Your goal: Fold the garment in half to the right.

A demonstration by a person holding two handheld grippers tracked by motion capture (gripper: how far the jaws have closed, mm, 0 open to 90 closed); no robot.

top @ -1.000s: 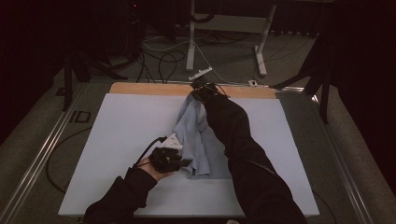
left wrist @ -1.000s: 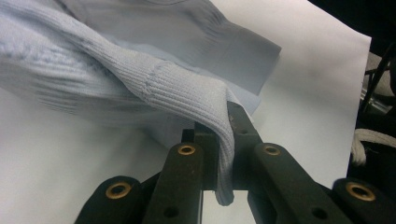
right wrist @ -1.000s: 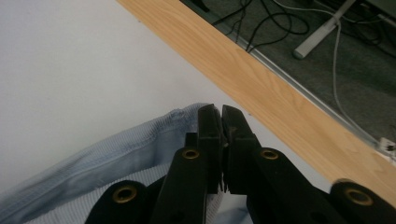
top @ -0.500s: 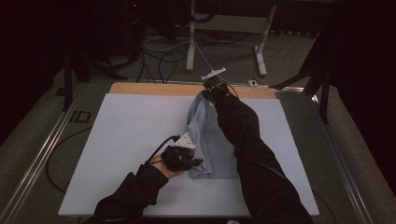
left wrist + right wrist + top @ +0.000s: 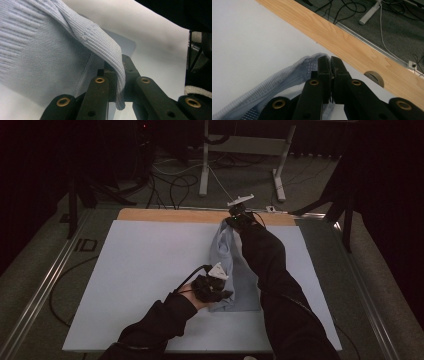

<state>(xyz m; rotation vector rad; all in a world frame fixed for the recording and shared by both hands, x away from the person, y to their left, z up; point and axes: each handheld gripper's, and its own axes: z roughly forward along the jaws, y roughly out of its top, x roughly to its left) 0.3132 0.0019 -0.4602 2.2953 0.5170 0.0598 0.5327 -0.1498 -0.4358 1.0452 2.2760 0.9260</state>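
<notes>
My left gripper (image 5: pixel 220 287) sits farther right along the near part of the white table (image 5: pixel 145 265) than a second ago, and the near end of the pale blue knit garment (image 5: pixel 227 265) clamped in it has come along. My right gripper (image 5: pixel 235 220) is farther out and to the right too, now at the wooden strip (image 5: pixel 170 215) along the far edge (it was short of that strip before), with the garment's far end pinched in it. Between the two, the cloth lies longer and narrower, a strip running from near to far, its far end drawn to a point rather than bunched. My right sleeve (image 5: pixel 265 260) reaches straighter across the table.
</notes>
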